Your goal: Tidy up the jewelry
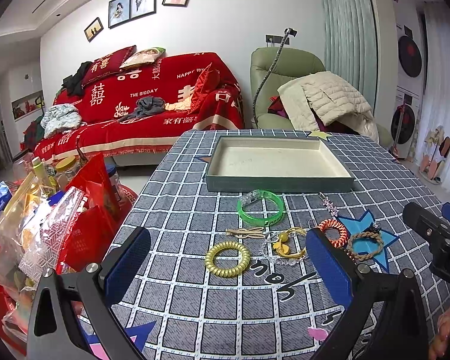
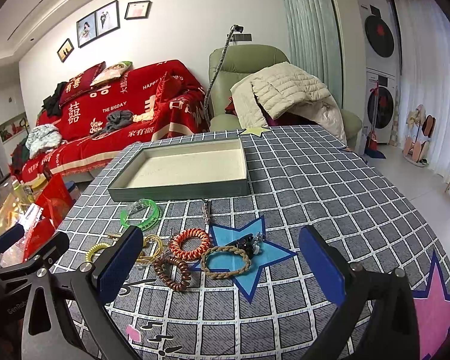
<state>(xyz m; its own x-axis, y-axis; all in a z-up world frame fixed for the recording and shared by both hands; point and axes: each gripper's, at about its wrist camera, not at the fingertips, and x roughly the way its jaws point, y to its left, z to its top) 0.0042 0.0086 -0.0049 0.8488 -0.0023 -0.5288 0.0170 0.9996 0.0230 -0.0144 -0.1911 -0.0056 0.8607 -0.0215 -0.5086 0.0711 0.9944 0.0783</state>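
Both tools spread wide, holding nothing: left tool, right tool. Tray near table's far edge.

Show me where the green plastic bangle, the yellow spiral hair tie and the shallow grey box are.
green plastic bangle (image 1: 280,207): left wrist view, on its right rim.
yellow spiral hair tie (image 1: 213,265): left wrist view, on its left coil.
shallow grey box (image 1: 280,183): left wrist view, on its near outer wall.

I see the shallow grey tray lying flat with its cream lining bare. In front of it the green bangle, yellow coil tie, orange coil tie, brown coil tie and braided band lie flat on the cloth.
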